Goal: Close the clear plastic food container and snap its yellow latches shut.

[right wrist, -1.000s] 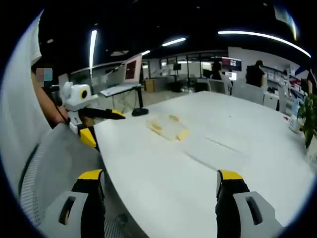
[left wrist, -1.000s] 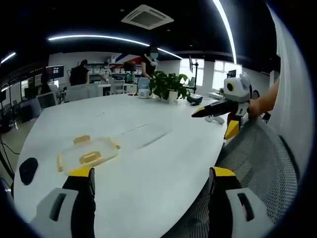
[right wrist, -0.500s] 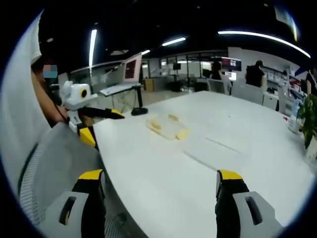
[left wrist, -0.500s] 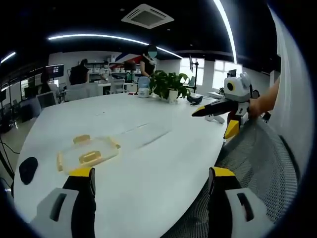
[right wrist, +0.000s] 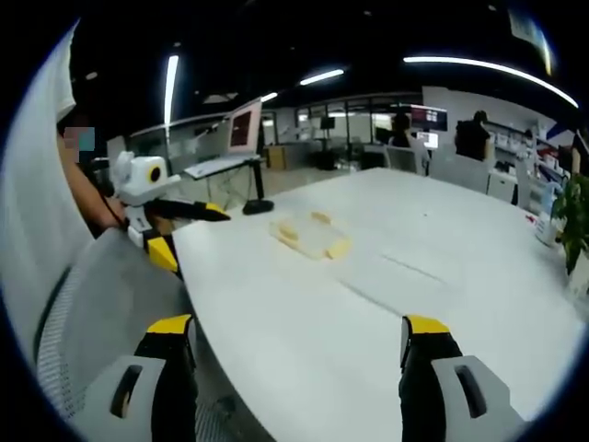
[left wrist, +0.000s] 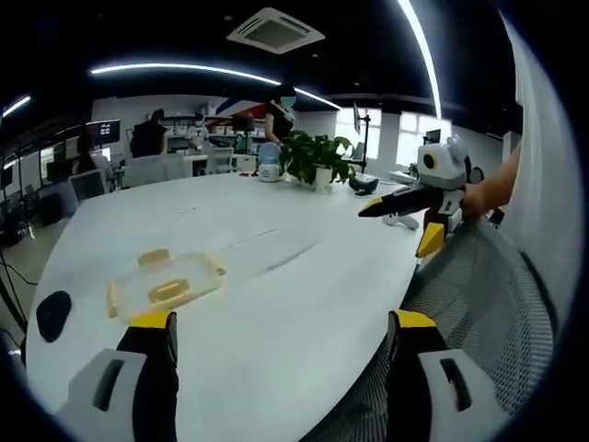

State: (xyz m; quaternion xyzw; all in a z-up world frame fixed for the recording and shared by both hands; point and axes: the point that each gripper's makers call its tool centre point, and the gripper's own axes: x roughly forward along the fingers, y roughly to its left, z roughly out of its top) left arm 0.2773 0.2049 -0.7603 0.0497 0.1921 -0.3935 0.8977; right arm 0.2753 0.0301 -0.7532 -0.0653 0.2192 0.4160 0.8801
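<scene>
A clear plastic food container [left wrist: 166,282] with yellow latches lies flat on the white table [left wrist: 276,276], a little ahead and left of my left gripper [left wrist: 281,336], which is open and holds nothing. In the right gripper view the same container [right wrist: 313,237] sits further off, up and left of my right gripper [right wrist: 294,341], also open with nothing between its jaws. Each gripper shows in the other's view: the right gripper [left wrist: 409,212] at the table's right edge, the left gripper [right wrist: 179,221] at its left edge, each held by a hand.
A grey mesh chair back [left wrist: 479,304] is close at the near table edge. A potted plant [left wrist: 313,158] and a bottle [left wrist: 267,164] stand at the far end. A black round object [left wrist: 52,315] lies left of the container. People stand at desks behind.
</scene>
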